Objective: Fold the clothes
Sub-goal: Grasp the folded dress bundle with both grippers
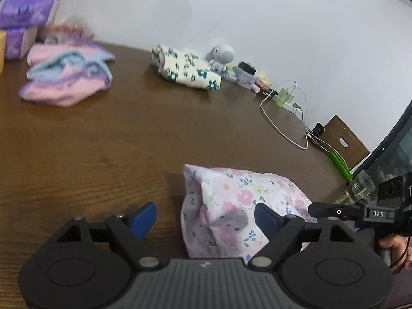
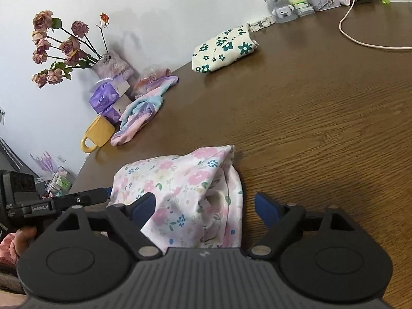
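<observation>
The pink floral garment (image 2: 185, 193) lies bunched at the desk's (image 2: 322, 128) near edge: light, limp and thin, likely slippery, best pinched at a hem or corner. Both the left gripper (image 1: 206, 219) and right gripper (image 2: 203, 208) hold their fingers wide, gripping nothing. Three garments are visible: this one, a green-flowered one (image 2: 224, 49), a pink-and-blue one (image 2: 139, 116).

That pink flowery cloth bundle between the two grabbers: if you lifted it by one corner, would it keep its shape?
Probably not. The pink floral garment lies in soft, puffy folds, so it would likely droop and unfold. It looks thin and light. The smooth wooden table suggests a push would slide or bunch it.
</observation>
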{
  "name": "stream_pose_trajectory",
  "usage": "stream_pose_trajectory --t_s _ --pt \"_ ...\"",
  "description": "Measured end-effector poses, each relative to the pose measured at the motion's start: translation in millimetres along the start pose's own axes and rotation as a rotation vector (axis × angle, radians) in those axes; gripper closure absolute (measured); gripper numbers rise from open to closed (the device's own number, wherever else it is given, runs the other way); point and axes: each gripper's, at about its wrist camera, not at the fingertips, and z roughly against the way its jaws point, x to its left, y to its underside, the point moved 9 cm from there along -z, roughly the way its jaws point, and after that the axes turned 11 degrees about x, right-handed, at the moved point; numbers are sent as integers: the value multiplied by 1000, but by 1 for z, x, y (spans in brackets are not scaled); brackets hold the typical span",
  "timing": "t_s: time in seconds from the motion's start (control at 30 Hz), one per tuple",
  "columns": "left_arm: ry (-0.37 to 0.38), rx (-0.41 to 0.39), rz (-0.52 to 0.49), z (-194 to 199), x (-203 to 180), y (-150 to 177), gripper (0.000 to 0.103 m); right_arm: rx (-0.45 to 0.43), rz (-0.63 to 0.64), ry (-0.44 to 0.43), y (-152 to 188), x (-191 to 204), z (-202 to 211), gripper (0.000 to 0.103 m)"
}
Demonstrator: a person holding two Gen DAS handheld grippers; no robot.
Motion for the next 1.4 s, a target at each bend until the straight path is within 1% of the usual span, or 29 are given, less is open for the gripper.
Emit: stream_pose_trajectory --t_s 0.13,0.2,0.27,0.37,0.47,0.73,0.83,0.9,0.93,0.97,1.0,1.07,1.1,1.17,1.2,1.23,1.4 --pt "32 37 58 -9 5 1 18 7 -12 -5 -1 -1 -1 11" --pt "50 37 80 -10 6 1 14 12 -20 -11 -1 -3 -3 10" --pt "57 37 90 -11 5 1 12 17 -24 -17 -1 -3 -6 7" --pt "69 35 95 -13 2 0 4 22 -26 -26 -1 -3 -10 3" --pt "84 37 90 -16 -1 0 0 18 -30 -37 -2 -2 -12 1" --pt "90 23 85 -16 -3 3 0 -15 -59 -75 -2 -4 -12 1" --pt "88 23 79 -16 -5 3 0 -15 -49 -82 -1 -2 -13 1" --pt "89 26 83 -15 -6 6 2 -14 -43 -89 0 1 -14 1" --pt "90 28 86 -14 -7 7 5 -15 -42 -92 0 2 -14 1" --pt "90 30 89 -14 -8 9 18 -18 -44 -92 1 3 -14 1" --pt "94 29 100 -14 -7 10 32 -20 -46 -94 1 3 -14 1" --pt "115 30 144 -15 -3 13 48 -24 -48 -100 2 5 -15 1" --pt "128 30 164 -16 -1 14 51 -25 -50 -105 2 6 -15 3" --pt "157 31 203 -18 2 15 54 -20 -59 -126 3 8 -18 16" --pt "166 30 216 -18 2 15 54 -17 -69 -142 3 9 -19 19" --pt "174 27 230 -18 3 15 54 -16 -80 -156 4 9 -21 26" --pt "222 27 285 -23 5 14 54 -35 -124 -195 5 5 -25 38"
